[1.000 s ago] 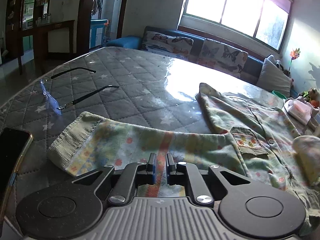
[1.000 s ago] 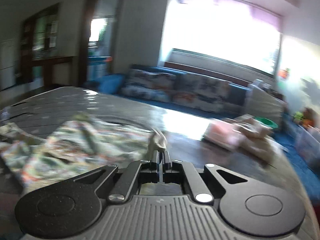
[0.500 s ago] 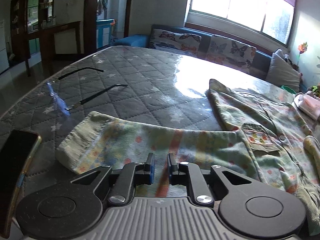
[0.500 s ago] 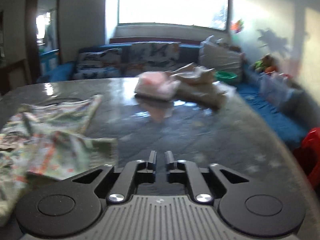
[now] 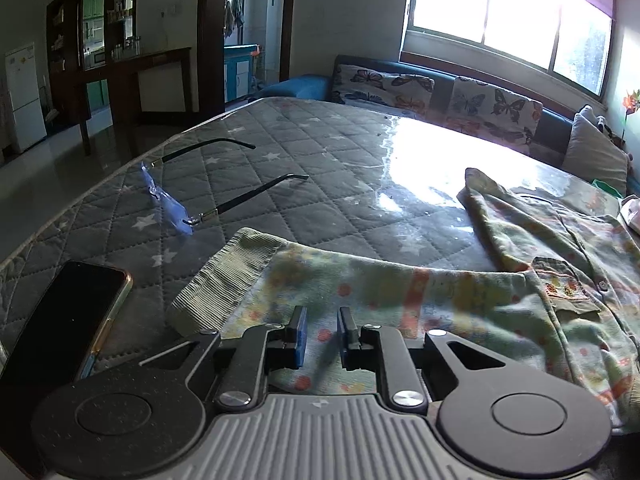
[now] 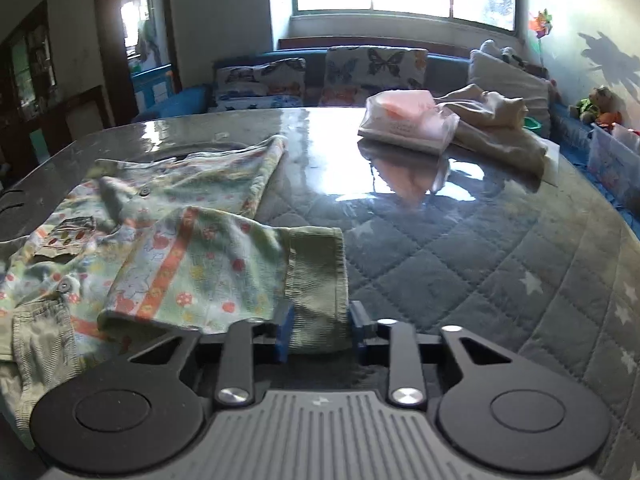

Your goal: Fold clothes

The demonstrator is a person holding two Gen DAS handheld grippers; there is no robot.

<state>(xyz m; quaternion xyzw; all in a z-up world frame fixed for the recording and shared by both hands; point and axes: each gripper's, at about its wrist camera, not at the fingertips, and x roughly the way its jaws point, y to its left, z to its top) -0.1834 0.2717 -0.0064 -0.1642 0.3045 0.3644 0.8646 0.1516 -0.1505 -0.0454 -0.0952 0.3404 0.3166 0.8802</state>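
A child's green patterned shirt point(image 5: 540, 248) lies spread on the quilted grey table point(image 5: 320, 160). Its left sleeve point(image 5: 360, 288) with a ribbed cuff point(image 5: 228, 276) stretches toward the left wrist camera. My left gripper point(image 5: 322, 330) is open over that sleeve, jaws a little apart. In the right wrist view the shirt point(image 6: 160, 208) lies at left, its right sleeve point(image 6: 208, 276) folded inward. My right gripper point(image 6: 320, 330) is open wide, with the ribbed cuff point(image 6: 316, 280) lying between the jaws.
Glasses point(image 5: 192, 200) and a black phone point(image 5: 68, 320) lie on the table's left side. A pink tissue pack point(image 6: 408, 124) and a beige cloth point(image 6: 500, 128) sit at the far right. A sofa with butterfly cushions point(image 5: 440, 92) stands behind the table.
My left gripper has opened and let go of the sleeve. My right gripper swung away, came back to the right sleeve's cuff and has opened wide.
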